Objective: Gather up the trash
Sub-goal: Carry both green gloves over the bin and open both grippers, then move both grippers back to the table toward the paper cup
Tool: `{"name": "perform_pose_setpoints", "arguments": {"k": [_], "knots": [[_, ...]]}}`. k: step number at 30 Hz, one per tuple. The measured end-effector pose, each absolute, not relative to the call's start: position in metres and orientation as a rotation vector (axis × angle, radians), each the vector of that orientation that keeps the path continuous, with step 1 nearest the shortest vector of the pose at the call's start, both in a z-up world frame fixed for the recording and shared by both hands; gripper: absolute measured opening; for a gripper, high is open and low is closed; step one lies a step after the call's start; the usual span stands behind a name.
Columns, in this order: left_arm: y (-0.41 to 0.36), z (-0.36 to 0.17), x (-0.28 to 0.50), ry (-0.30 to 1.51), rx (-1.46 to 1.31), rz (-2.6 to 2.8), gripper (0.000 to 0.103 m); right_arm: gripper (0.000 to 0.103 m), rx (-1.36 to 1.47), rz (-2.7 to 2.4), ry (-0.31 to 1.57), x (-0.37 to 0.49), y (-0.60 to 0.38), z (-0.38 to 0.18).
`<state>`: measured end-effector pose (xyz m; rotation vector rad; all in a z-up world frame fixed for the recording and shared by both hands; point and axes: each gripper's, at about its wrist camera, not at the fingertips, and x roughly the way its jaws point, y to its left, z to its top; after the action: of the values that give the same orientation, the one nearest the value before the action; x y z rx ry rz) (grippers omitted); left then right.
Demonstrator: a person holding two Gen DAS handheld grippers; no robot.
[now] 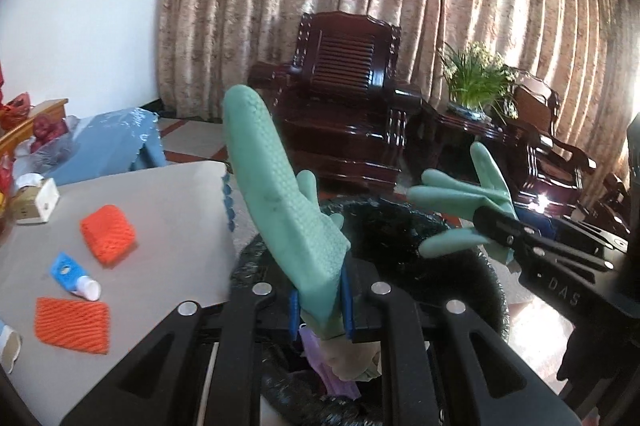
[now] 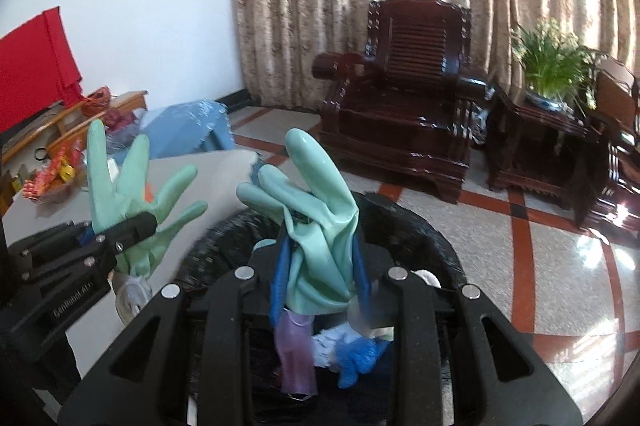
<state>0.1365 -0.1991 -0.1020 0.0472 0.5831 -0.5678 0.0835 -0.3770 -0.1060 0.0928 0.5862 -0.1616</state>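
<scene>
My left gripper (image 1: 320, 300) is clamped on a green rubber glove (image 1: 280, 193), its fingers sticking up above the black-lined trash bin (image 1: 384, 222). My right gripper (image 2: 320, 284) pinches a second green glove (image 2: 320, 193) between its blue pads, also over the bin, and its jaws are just beginning to ease apart with the glove between them. Inside the bin, below my grippers, lie a purple wrapper (image 2: 296, 350) and a blue glove (image 2: 360, 356). Beside the bin, on the grey table (image 1: 168, 201), sit two orange foam nets (image 1: 108, 234) and a blue tube (image 1: 74, 276).
</scene>
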Motion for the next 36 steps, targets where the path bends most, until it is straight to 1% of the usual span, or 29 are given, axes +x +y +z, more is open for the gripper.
{"name": "perform_pose_setpoints", "arguments": {"k": [3,6,9,10,11,12,13,14,15,16,19,24,28,36], "knots": [[-0.213,-0.11,0.142,0.605,0.061,-0.583,0.016,0.028,0.102,-0.186,0.609,0.086,-0.389,-0.119],[-0.224,-0.117,0.147,0.628,0.068,-0.598,0.017,0.031,0.109,-0.204,0.634,0.09,-0.399,-0.133],[-0.226,-0.119,0.149,0.642,0.06,-0.623,0.023,0.044,0.102,-0.235,0.651,0.091,-0.403,-0.142],[-0.225,-0.119,0.149,0.64,0.057,-0.627,0.032,0.053,0.104,-0.242,0.653,0.091,-0.405,-0.144],[-0.223,-0.118,0.149,0.636,0.055,-0.627,0.045,0.063,0.105,-0.25,0.65,0.09,-0.406,-0.146],[-0.218,-0.116,0.147,0.626,0.048,-0.624,0.052,0.067,0.105,-0.258,0.643,0.088,-0.407,-0.146],[-0.217,-0.114,0.148,0.619,0.041,-0.624,0.056,0.074,0.103,-0.263,0.635,0.085,-0.409,-0.147],[-0.214,-0.112,0.147,0.614,0.034,-0.625,0.061,0.086,0.101,-0.275,0.624,0.083,-0.408,-0.146],[-0.213,-0.11,0.148,0.611,0.027,-0.625,0.067,0.092,0.099,-0.285,0.612,0.082,-0.408,-0.145],[-0.209,-0.107,0.149,0.609,0.014,-0.623,0.076,0.095,0.1,-0.295,0.594,0.079,-0.407,-0.143],[-0.196,-0.101,0.15,0.602,-0.011,-0.603,0.077,0.097,0.117,-0.288,0.57,0.076,-0.406,-0.137],[-0.165,-0.088,0.149,0.574,-0.037,-0.553,0.08,0.098,0.121,-0.244,0.535,0.074,-0.39,-0.12],[-0.128,-0.082,0.14,0.547,-0.034,-0.465,0.081,0.098,0.083,-0.181,0.497,0.076,-0.357,-0.107],[-0.047,-0.077,0.128,0.517,-0.023,-0.276,0.081,0.098,0.063,-0.029,0.486,0.092,-0.286,-0.102]]}}
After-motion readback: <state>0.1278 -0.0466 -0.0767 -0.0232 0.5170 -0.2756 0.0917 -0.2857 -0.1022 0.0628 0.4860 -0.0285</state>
